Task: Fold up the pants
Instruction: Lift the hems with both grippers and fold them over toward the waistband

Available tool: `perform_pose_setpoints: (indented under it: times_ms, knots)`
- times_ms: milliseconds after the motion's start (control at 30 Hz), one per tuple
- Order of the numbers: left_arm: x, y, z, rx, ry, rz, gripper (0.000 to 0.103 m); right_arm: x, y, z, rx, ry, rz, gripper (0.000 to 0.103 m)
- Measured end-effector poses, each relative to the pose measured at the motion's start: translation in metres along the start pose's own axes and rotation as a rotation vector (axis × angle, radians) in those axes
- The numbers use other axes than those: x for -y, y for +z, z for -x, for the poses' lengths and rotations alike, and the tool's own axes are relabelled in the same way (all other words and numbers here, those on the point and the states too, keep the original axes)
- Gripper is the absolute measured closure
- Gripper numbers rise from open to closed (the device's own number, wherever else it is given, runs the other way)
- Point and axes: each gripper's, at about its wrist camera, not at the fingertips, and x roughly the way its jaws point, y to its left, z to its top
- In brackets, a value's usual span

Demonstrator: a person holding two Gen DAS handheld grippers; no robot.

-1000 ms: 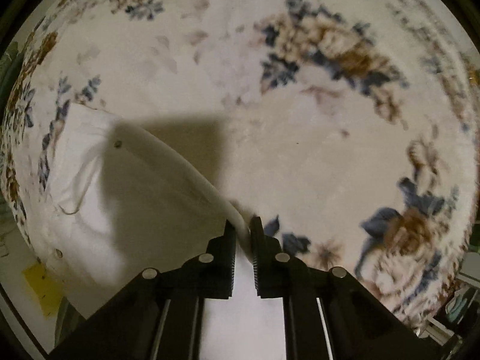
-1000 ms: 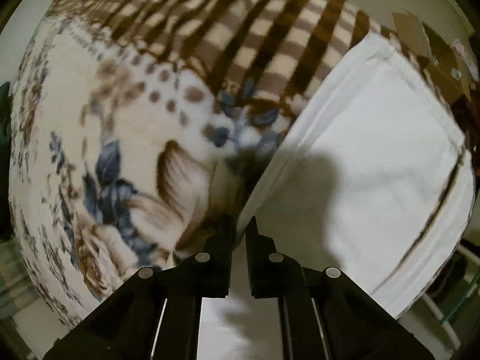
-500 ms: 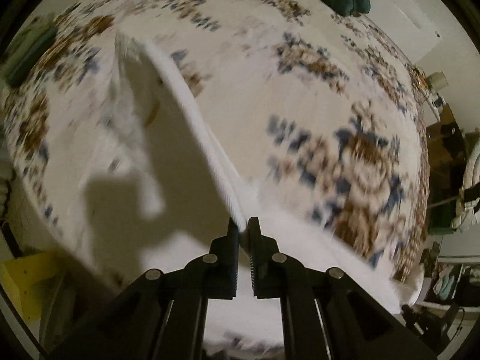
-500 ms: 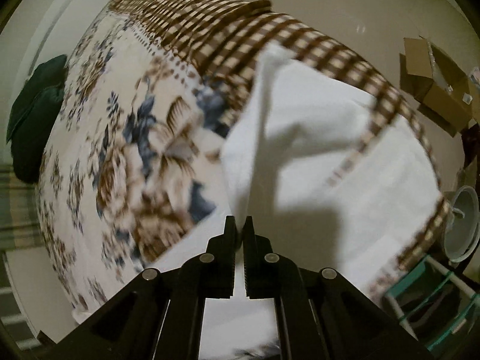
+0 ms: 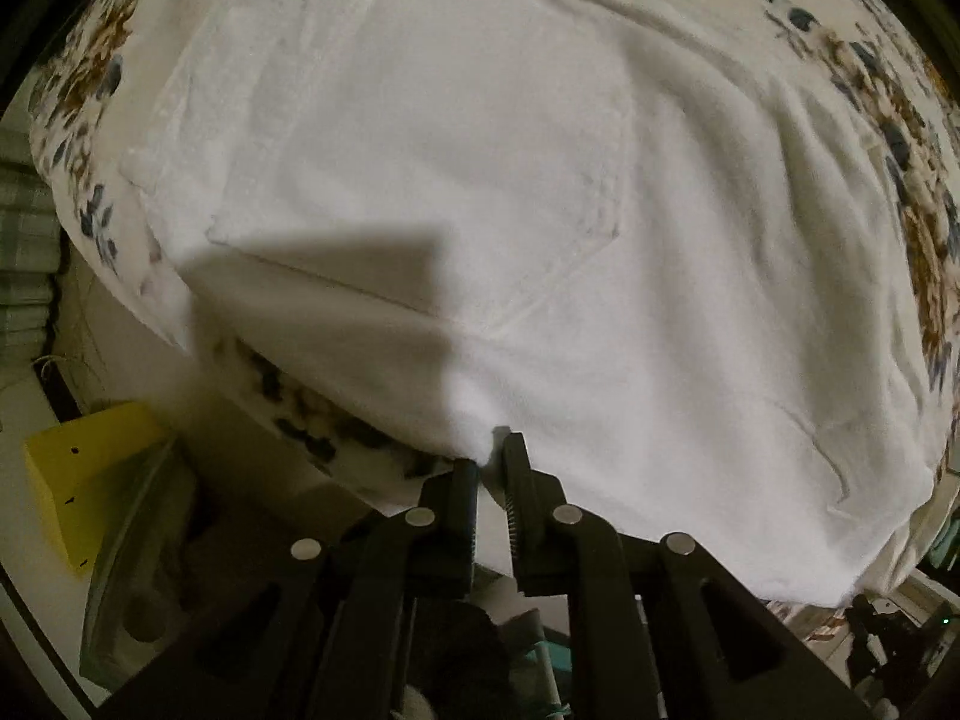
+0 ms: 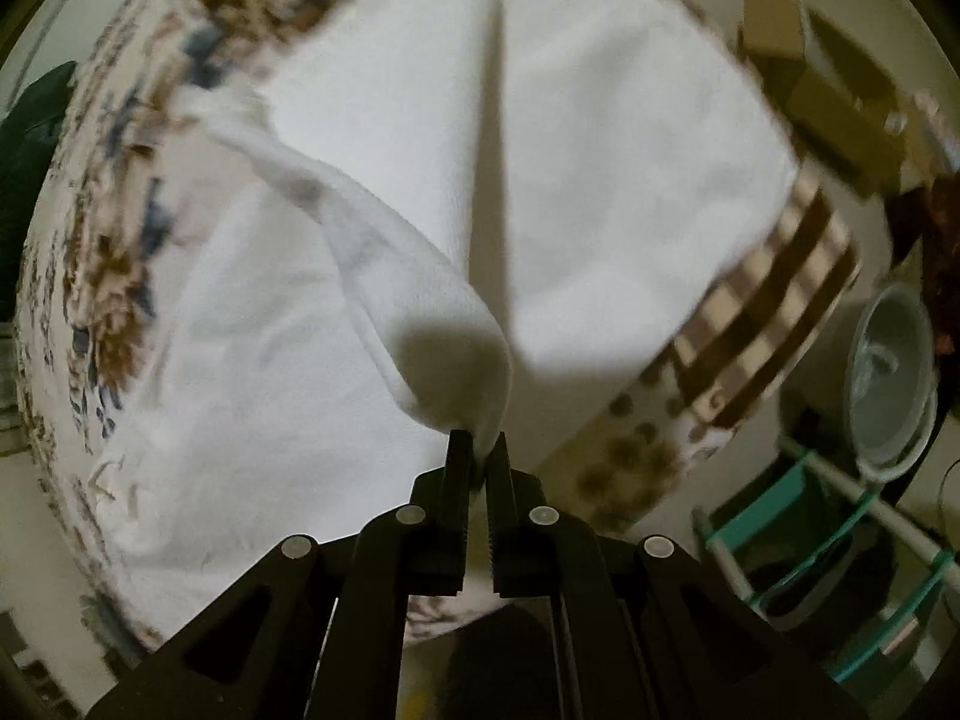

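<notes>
1. The left gripper (image 5: 491, 468) pinches the near edge of the white pants (image 5: 480, 180); a second ago it held a raised fold over bare bedspread, and the cloth now lies spread across the bed below it.
2. The right gripper (image 6: 477, 456) is clamped on a bunched corner of the pants (image 6: 372, 138), which has swung from standing upright to draping down toward the jaws.
3. Beyond, the flowered bedspread (image 5: 918, 192) frames the cloth; a lengthwise crease runs away from the right gripper, probably the two legs meeting, though blur leaves that uncertain.
4. The carry-over appears nearly done; laying down and letting go likely come next.
</notes>
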Motion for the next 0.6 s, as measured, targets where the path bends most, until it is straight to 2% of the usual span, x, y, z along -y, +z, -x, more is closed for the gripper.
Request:
perform_pose_setpoints:
  times_ms: [33, 67, 100, 133, 167, 300, 400, 433, 467, 500, 533, 567, 600]
  knots:
    - [0.004, 0.001, 0.003, 0.011, 0.006, -0.019, 0.084, 0.006, 0.0, 0.004, -0.002, 0.004, 0.003, 0.066]
    - [0.008, 0.002, 0.007, 0.016, 0.015, -0.04, 0.066, 0.013, -0.001, 0.013, 0.014, 0.007, 0.009, 0.06]
    - [0.012, 0.003, 0.012, 0.026, 0.022, -0.059, 0.038, 0.018, -0.001, 0.022, 0.036, 0.002, 0.013, 0.053]
    - [0.015, 0.003, 0.016, 0.036, 0.028, -0.067, 0.022, 0.022, -0.002, 0.036, 0.075, -0.005, 0.023, 0.047]
    - [0.017, 0.002, 0.021, 0.059, 0.035, -0.076, 0.012, 0.023, -0.002, 0.049, 0.117, -0.008, 0.039, 0.044]
    - [0.045, 0.006, 0.032, 0.161, 0.082, -0.145, 0.012, -0.011, 0.016, 0.072, 0.239, -0.025, 0.164, 0.028]
    - [0.069, 0.012, 0.032, 0.193, 0.099, -0.188, 0.012, -0.049, 0.04, 0.06, 0.285, -0.086, 0.252, 0.027]
    - [0.077, 0.014, 0.033, 0.198, 0.098, -0.199, 0.012, -0.065, 0.049, 0.052, 0.281, -0.137, 0.283, 0.027]
    - [0.086, 0.017, 0.032, 0.206, 0.101, -0.212, 0.012, -0.076, 0.057, 0.045, 0.283, -0.182, 0.305, 0.029]
    - [0.088, 0.01, 0.032, 0.211, 0.104, -0.226, 0.012, -0.079, 0.062, 0.04, 0.294, -0.224, 0.311, 0.049]
    - [0.094, 0.011, 0.032, 0.21, 0.105, -0.235, 0.012, -0.075, 0.065, 0.039, 0.305, -0.23, 0.281, 0.085]
    - [0.098, 0.011, 0.032, 0.209, 0.102, -0.244, 0.012, -0.063, 0.066, 0.043, 0.317, -0.22, 0.215, 0.094]
    - [0.103, 0.011, 0.032, 0.21, 0.099, -0.252, 0.012, -0.035, 0.066, 0.055, 0.344, -0.213, 0.098, 0.094]
